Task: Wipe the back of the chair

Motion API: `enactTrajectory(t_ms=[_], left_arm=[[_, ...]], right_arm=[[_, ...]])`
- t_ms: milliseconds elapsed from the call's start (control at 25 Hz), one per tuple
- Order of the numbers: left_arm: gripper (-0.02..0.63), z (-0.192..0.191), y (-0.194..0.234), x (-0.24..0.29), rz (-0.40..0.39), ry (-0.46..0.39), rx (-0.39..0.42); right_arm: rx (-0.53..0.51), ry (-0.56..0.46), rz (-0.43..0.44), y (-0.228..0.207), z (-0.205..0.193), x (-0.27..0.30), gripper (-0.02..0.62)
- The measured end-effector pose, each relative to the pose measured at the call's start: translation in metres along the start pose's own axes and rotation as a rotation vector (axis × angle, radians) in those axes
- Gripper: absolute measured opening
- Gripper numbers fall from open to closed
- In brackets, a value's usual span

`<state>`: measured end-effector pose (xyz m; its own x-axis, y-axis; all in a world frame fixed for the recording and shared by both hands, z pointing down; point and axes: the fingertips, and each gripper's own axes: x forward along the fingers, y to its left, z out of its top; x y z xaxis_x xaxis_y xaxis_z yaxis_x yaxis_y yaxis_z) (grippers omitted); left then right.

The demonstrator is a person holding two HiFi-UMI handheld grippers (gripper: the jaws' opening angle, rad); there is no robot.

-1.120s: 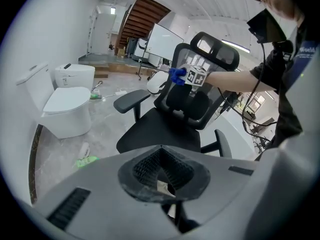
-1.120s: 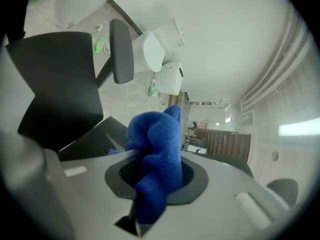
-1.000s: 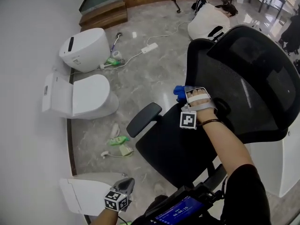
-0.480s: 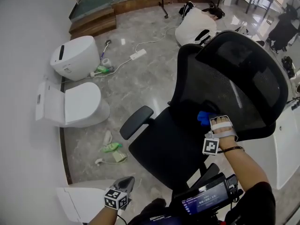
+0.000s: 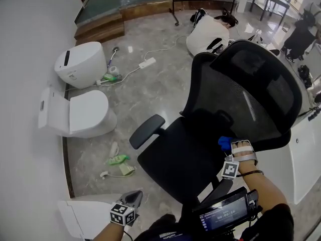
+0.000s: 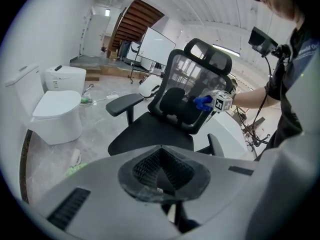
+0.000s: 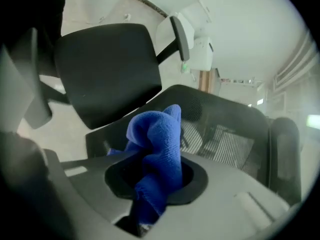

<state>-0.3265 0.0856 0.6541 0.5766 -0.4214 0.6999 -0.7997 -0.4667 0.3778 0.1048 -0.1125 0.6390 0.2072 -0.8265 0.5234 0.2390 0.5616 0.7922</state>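
Note:
A black office chair stands in the middle of the head view, its mesh back (image 5: 251, 94) tilted away over the seat (image 5: 173, 157). My right gripper (image 5: 228, 144) is shut on a blue cloth (image 5: 223, 142), which presses against the lower edge of the backrest. In the right gripper view the bunched cloth (image 7: 155, 144) fills the jaws, with the mesh (image 7: 225, 139) just behind it. My left gripper (image 5: 131, 201) hangs low at the bottom left, well away from the chair, jaws shut and empty. The left gripper view shows the chair back (image 6: 192, 81) and the cloth (image 6: 201, 102) from afar.
Two white toilets (image 5: 85, 112) (image 5: 83, 62) stand along the left wall. A power strip (image 5: 147, 63) with its cord and green bottles (image 5: 118, 159) lie on the marble floor. A white fixture (image 5: 205, 36) sits behind the chair, another white unit (image 5: 303, 159) at the right.
My right gripper has carried the blue cloth down the backrest, from its upper left edge to its lower edge. The left gripper has stayed put.

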Motion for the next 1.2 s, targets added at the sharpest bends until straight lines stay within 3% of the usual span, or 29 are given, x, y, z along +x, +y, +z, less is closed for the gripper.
enactTrajectory(t_ms=[200, 280, 360, 600, 760, 1000, 1080, 1200], left_arm=[[0.002, -0.023, 0.002, -0.006, 0.049, 0.029, -0.072], [0.002, -0.031, 0.005, -0.003, 0.069, 0.038, -0.102], [0.002, -0.036, 0.009, 0.004, 0.083, 0.043, -0.124], [0.002, -0.036, 0.008, 0.022, 0.068, 0.057, -0.136], [0.002, -0.024, 0.006, 0.029, 0.034, 0.043, -0.098], [0.002, -0.008, -0.004, 0.013, -0.013, 0.010, -0.027], [0.002, -0.009, -0.004, 0.006, -0.019, 0.009, -0.019], [0.002, -0.019, -0.001, -0.004, -0.009, 0.015, -0.034]], right_arm=[[0.001, -0.215, -0.123, -0.074, 0.155, 0.086, 0.081], [-0.059, -0.235, -0.131, -0.087, 0.190, 0.120, 0.081], [-0.130, -0.217, -0.110, -0.087, 0.199, 0.149, 0.081], [-0.282, -0.152, -0.019, -0.040, 0.154, 0.148, 0.078], [-0.301, -0.094, 0.121, 0.038, 0.086, 0.104, 0.078], [-0.334, 0.054, 0.397, 0.159, -0.022, -0.008, 0.077], [-0.242, 0.006, 0.358, 0.156, -0.017, -0.028, 0.078], [-0.027, -0.177, 0.160, 0.099, 0.051, -0.012, 0.078]])
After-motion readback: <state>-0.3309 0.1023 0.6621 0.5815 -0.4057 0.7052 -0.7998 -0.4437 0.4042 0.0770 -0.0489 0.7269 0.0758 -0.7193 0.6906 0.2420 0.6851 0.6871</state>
